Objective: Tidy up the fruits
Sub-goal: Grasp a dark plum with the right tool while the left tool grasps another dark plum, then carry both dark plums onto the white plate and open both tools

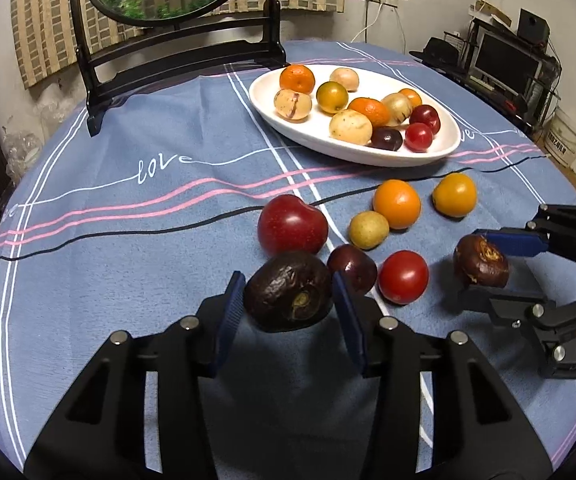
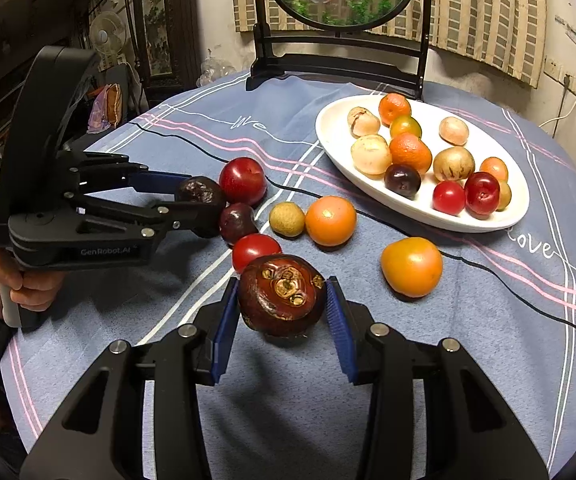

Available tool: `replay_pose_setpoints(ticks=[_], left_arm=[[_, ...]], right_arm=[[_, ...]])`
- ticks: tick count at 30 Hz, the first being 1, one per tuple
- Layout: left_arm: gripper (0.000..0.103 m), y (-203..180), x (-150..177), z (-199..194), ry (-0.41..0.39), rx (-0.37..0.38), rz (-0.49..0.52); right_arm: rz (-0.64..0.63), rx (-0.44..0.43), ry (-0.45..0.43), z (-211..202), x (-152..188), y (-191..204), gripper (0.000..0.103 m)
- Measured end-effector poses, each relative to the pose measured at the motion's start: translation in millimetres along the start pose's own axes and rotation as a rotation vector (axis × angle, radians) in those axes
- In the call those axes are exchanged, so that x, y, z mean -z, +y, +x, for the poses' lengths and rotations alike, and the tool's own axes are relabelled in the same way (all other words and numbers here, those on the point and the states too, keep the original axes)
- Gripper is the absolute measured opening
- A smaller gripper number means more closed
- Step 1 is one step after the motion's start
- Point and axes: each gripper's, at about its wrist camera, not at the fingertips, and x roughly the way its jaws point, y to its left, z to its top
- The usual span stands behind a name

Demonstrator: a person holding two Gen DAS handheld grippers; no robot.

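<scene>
The table under its blue cloth [image 1: 128,208] fills most of both views. In the upper right of each view sits the white oval dish [image 1: 272,120], already holding oranges, pale fruits and small dark red ones. Loose fruit lies mid-frame on the cloth: a big red plum [image 1: 292,224], two oranges [image 1: 397,204], a small yellow-green fruit [image 1: 369,229], a dark plum [image 1: 354,266] and a red tomato [image 1: 403,277]. My left gripper [image 1: 288,300], low in its own view, is clamped on a wrinkled dark fruit [image 1: 288,296] beside the red plum. My right gripper [image 2: 282,308] grips a brown water chestnut [image 2: 282,296], bottom centre of its view.
</scene>
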Motion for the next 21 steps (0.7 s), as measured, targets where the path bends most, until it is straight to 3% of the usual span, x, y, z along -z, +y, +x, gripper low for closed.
replay_pose_setpoints(ticks=[8, 16, 21], left_arm=[[0.045, 2, -1, -5, -0.015, -0.022, -0.002], [0.045, -2, -2, -16, -0.052, 0.003, -0.002], [0.045, -3, -16, -23, -0.098, 0.085, -0.058]], right_arm=[[0.017, -0.004, -0.025, -6, -2, -4, 0.043], [0.037, -0.014, -0.039, -9, -2, -8, 0.043], [0.089, 0.046, -0.189, -26, -15, -32, 0.043]])
